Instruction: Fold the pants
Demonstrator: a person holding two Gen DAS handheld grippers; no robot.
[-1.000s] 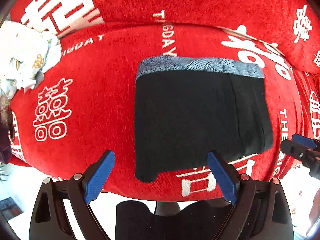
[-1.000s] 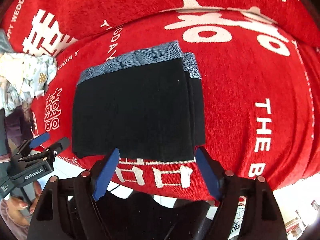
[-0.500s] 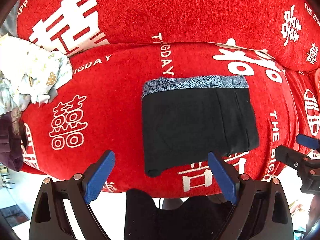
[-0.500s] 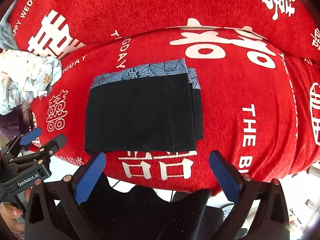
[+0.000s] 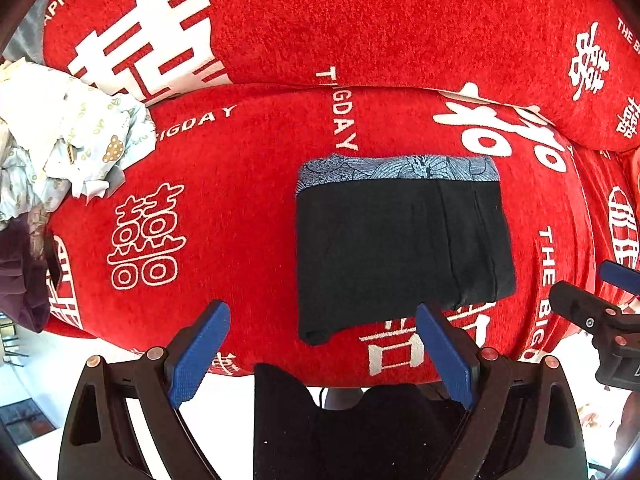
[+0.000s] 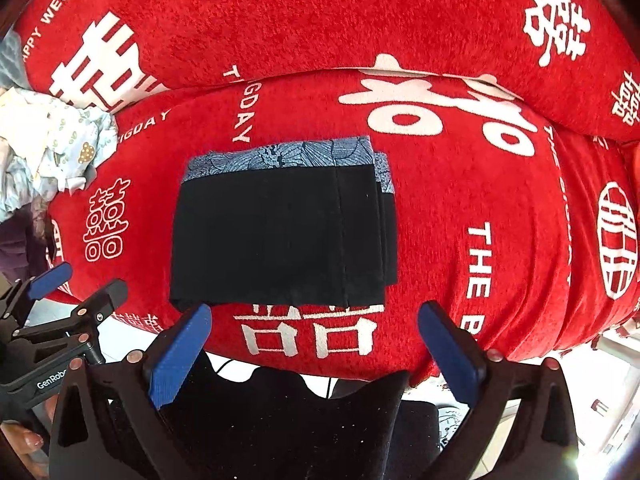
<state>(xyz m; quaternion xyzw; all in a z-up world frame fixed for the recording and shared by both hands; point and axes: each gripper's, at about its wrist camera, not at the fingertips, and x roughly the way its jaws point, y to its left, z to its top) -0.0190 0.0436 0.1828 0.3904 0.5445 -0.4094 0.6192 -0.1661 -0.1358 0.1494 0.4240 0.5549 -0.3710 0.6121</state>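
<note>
You have drawn both grippers back. The folded pants (image 5: 400, 248) lie ahead, clear of your wide-open, empty left gripper (image 5: 322, 354) and right gripper (image 6: 316, 354).

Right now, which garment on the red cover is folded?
The black pants with the grey patterned waistband, flat mid-cover. The pale printed clothes at the left edge lie crumpled.
</note>
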